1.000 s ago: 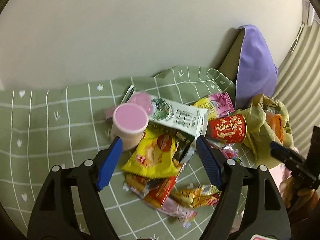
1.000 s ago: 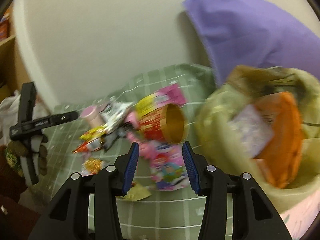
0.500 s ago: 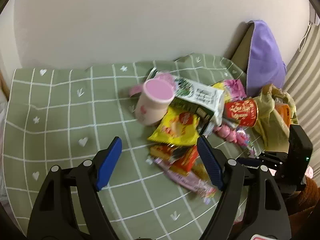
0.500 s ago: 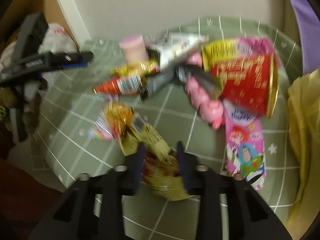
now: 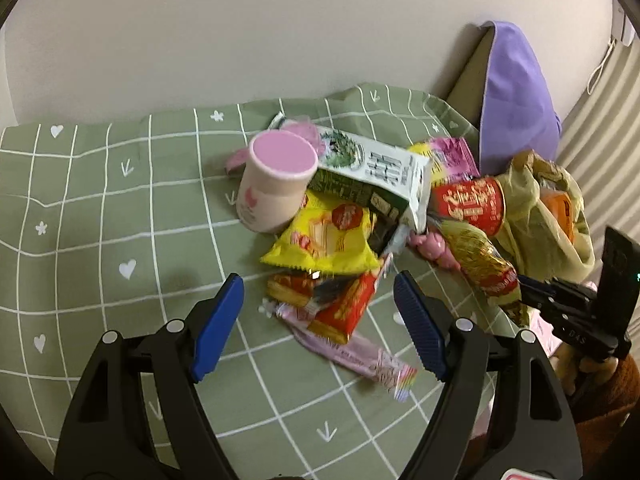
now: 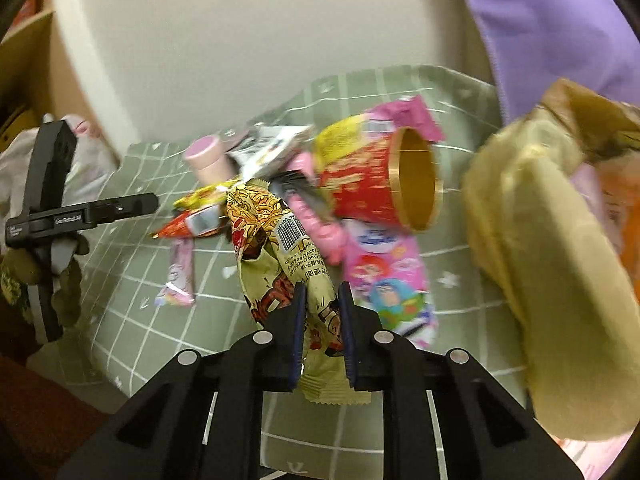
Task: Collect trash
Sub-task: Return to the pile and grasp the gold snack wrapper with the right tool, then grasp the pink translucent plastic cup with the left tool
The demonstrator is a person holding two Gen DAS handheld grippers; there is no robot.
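On the green checked cloth (image 5: 104, 208) a heap of trash lies beside the yellow bag (image 6: 532, 264), whose mouth sags half collapsed; a wrapper carried there could catch its limp rim and fall outside. Nearer the heap's middle, the red cup (image 6: 376, 184) lies tipped on its side and might roll if nudged. The right gripper (image 6: 322, 304) is closing its jaws on the gold snack wrapper (image 6: 276, 240), pads pressing its crinkled lower end, so the slick foil may slide free. The left gripper (image 5: 318, 300) hangs spread wide, empty, above the red packet (image 5: 344, 304).
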